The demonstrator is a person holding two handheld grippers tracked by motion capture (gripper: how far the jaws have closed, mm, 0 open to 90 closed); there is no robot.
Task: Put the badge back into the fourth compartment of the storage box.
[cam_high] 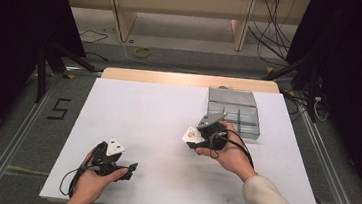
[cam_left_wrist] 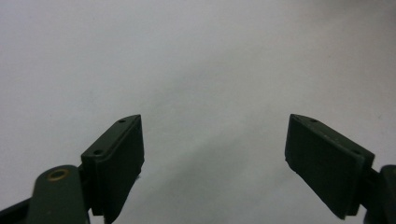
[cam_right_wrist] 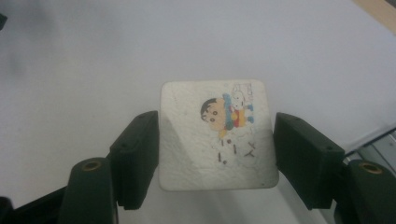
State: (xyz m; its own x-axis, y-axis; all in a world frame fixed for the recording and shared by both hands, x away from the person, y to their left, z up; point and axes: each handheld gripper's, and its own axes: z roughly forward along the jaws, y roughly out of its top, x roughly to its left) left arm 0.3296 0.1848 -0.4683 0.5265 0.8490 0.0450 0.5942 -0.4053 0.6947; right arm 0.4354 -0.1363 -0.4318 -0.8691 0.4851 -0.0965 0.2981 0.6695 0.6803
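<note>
Holding a white square cartoon-printed card [cam_right_wrist: 215, 135] between its jaws, right gripper [cam_right_wrist: 215, 158] grips it edgewise; left gripper [cam_left_wrist: 212, 154] gapes empty over the white tabletop [cam_high: 157, 115].

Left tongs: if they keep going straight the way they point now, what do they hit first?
Probably just the white table sheet. The left tongs are open with nothing between them, and the way ahead looks free as far as the picture shows; depth is unclear.

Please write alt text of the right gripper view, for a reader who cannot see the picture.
A square white card with rounded corners and a small cartoon child printed on it sits between the two black jaws of the right gripper, its side edges against both pads. Behind it lies the plain white table surface, with a strip of light wooden edge at the top right corner.
</note>
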